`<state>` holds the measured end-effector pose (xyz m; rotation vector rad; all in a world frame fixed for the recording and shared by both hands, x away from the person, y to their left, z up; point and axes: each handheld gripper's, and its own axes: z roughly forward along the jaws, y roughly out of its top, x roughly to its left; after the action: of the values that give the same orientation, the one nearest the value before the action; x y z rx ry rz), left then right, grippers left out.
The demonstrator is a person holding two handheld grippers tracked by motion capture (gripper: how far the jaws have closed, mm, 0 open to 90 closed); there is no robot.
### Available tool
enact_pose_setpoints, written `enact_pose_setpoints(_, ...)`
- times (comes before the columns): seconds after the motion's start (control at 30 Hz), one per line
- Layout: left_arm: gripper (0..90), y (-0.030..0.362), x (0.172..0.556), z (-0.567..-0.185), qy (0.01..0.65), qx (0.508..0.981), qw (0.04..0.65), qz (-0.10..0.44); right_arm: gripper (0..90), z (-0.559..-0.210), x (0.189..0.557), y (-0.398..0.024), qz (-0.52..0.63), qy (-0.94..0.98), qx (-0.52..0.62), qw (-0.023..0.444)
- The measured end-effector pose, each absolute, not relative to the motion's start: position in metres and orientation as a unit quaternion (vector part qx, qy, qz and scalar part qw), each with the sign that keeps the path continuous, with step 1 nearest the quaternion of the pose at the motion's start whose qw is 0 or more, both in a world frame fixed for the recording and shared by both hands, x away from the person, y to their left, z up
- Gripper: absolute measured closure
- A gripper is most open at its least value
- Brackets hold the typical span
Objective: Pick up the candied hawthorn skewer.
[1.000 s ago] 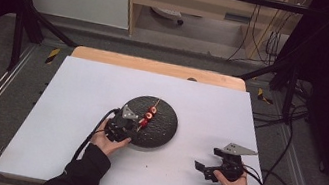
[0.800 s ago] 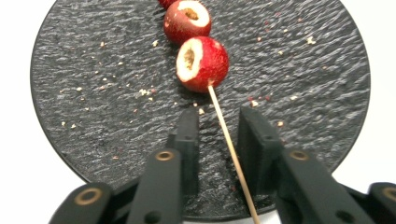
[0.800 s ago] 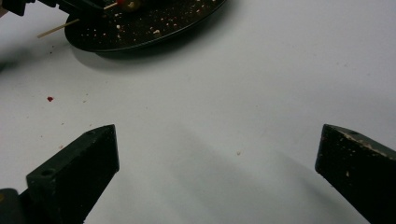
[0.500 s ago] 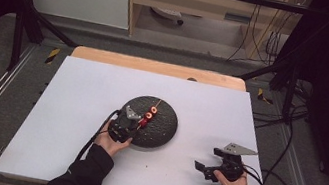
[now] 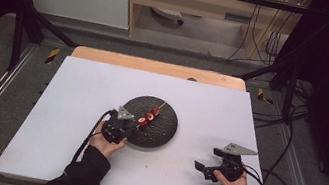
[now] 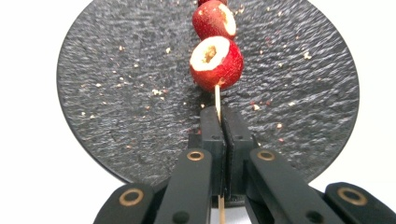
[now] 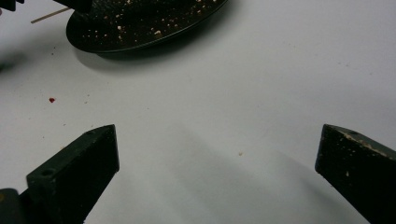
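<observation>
The left gripper (image 6: pixel 220 140) is clamped on a skewer (image 6: pixel 217 95); its red fruit (image 6: pixel 216 63) lies at twelve o'clock, seemingly just above the black plate (image 6: pixel 116 93). The right gripper (image 7: pixel 217 163) gapes wide over bare table (image 7: pixel 243 93).

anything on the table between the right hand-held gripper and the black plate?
Mostly bare white tabletop. The right gripper view shows just a red speck and pale crumbs between the right hand-held gripper and the black plate.

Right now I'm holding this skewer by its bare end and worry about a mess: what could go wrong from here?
The left gripper clamps only the thin skewer, so it could snap or twist. The cut red fruits could slide off onto the black plate or the table. The right gripper stands open and apart, giving no support.
</observation>
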<state>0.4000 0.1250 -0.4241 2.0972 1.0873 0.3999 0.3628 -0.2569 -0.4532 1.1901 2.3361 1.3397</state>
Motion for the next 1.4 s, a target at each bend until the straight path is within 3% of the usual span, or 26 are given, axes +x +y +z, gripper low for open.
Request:
enact_pose_setpoints(0.77,88.4,0.185,0.357,-0.422,0.382,0.8,0.437,0.151,0.5,-0.446,0.364,-0.239,0.465,0.782,0.403,0.097)
enact_pose_setpoints(1.07,88.4,0.203,0.342,-0.427,0.375,0.795,0.456,0.143,0.5,-0.44,0.366,-0.214,0.461,0.786,0.401,0.096)
enact_pose_setpoints(1.4,88.4,0.196,0.332,-0.429,0.352,0.801,0.46,0.149,0.9,-0.424,0.377,-0.159,0.476,0.785,0.389,0.082)
